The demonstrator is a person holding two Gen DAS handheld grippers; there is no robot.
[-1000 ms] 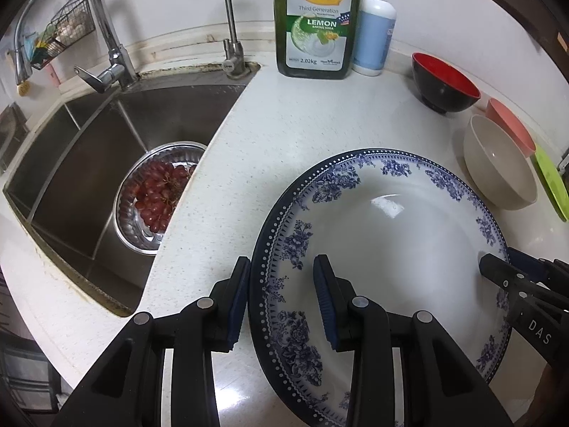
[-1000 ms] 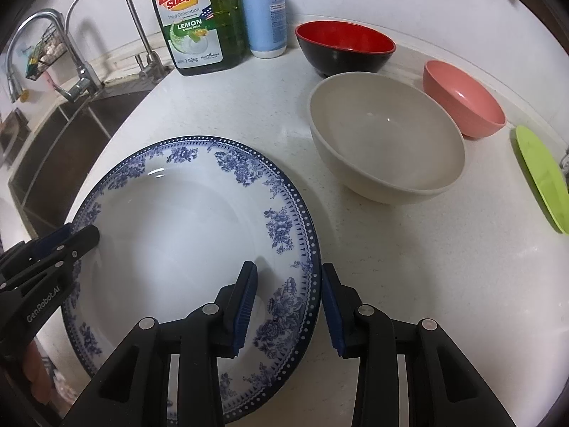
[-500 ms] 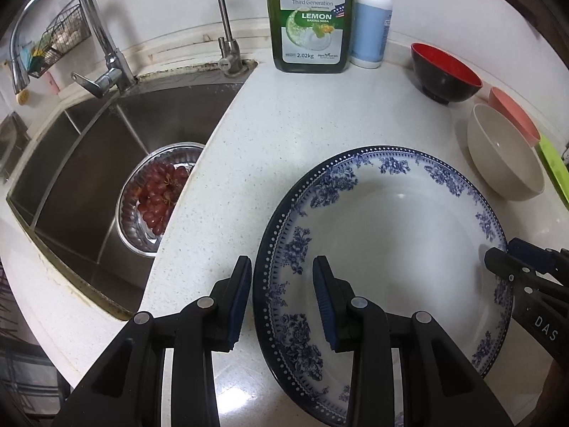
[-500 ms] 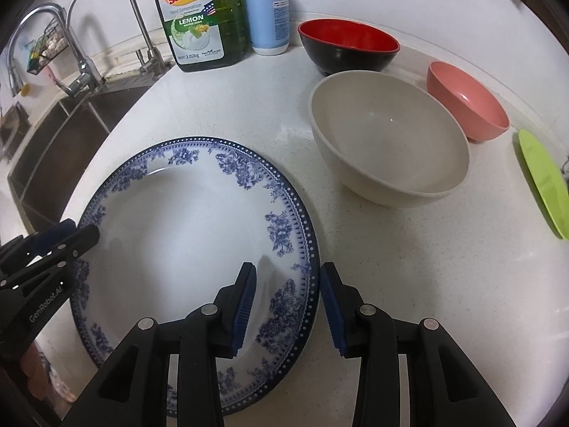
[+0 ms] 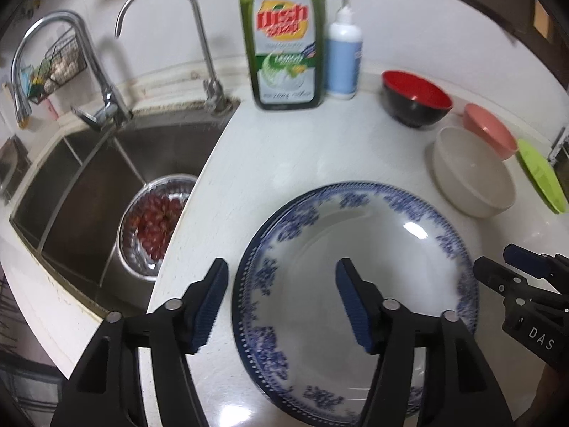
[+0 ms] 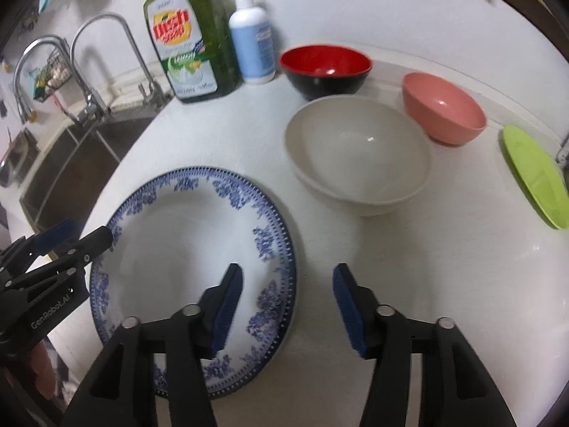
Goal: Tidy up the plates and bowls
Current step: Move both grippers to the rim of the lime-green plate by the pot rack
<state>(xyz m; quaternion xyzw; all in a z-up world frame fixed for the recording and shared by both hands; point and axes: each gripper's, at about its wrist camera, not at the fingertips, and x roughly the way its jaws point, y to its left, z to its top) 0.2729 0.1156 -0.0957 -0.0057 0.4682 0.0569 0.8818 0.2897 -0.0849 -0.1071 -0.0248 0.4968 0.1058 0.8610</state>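
Plate lies flat on counter, near beige bowl. Left gripper and right gripper both spread wide, straddling opposite rims, holding nothing. Advice: back both straight off without nudging the rim.

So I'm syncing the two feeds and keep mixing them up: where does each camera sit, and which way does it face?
Left wrist: on the left gripper, open astride the blue-patterned plate rim; faces the sink; the right gripper shows at right.
Right wrist: on the right gripper, open at the plate's opposite rim; faces the beige bowl; the left gripper shows at left.
Shared: plate, bowls, dish soap bottle.
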